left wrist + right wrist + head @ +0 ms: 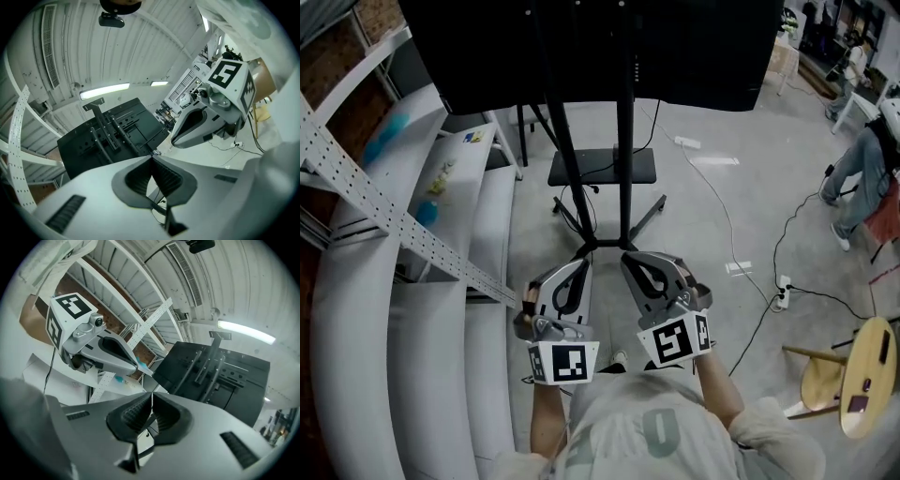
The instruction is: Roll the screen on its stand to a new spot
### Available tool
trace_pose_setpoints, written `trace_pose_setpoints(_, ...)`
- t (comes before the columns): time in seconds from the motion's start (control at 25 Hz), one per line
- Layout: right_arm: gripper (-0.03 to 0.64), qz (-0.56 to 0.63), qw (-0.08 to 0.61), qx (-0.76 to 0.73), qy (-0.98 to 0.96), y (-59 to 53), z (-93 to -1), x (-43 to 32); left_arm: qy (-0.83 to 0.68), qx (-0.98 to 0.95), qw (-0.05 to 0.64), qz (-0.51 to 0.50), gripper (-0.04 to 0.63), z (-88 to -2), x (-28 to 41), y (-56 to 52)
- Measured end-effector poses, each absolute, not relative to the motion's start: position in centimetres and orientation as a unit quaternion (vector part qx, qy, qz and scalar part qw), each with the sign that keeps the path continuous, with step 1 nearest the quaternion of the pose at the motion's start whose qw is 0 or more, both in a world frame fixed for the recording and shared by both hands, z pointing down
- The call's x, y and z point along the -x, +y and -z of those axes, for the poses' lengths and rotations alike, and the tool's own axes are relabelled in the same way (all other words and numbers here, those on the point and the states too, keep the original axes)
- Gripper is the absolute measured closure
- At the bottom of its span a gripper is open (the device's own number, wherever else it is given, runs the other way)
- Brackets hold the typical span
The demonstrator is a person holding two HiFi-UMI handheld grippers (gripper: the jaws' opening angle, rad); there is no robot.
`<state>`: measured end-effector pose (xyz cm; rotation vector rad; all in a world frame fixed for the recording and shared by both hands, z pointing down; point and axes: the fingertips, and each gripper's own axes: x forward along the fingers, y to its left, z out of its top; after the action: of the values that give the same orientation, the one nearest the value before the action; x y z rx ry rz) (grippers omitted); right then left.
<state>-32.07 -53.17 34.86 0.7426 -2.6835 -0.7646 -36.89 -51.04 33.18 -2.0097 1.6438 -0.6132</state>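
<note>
We are at the approach. The screen (pixel 581 47) fills the far edge of the head view on its stand (pixel 625 141), whose twin black posts drop past a small black shelf (pixel 602 167) to splayed base legs (pixel 649 217) on the concrete floor (pixel 703 253). The left gripper (pixel 583 262) and the right gripper (pixel 628 257) sit side by side near us, pointing level at the back of the screen. Each has its jaws pressed together with nothing between them. Both gripper views show the screen's back panel and its mounting rails some way off from the tips, so we judge that neither gripper has a hold on the stand yet.

The next move calls for closing that gap and either spreading the jaws to take a post on each side or setting the closed tips against the posts. After that we would push evenly so the tall load rolls without tipping or swinging round. To the left a white shelving rack (pixel 356 309) runs close by, and its perforated metal brace (pixel 394 220) juts out just beside the left gripper, leaving little room on that side. To the right, a black cable (pixel 787 234) and a power strip (pixel 783 296) lie across the floor where castors could snag. A wooden stool (pixel 862 375) stands near right and a seated person (pixel 862 169) is at far right.
</note>
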Motion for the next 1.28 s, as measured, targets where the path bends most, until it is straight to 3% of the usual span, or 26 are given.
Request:
trace_pose_setpoints(0.92,0.594,0.293,0.128,-0.257,-0.912,-82.6,-34.2,41.8,0.597,0.73,0.248,0.222,0.58,-32.7,47.5,-80.4)
trace_pose_setpoints(1.28,0.594,0.286,0.131,-0.25,-0.916,-88.8,-34.8,45.1,0.589,0.739,0.242,0.22,0.58,-32.9,49.7,-87.9)
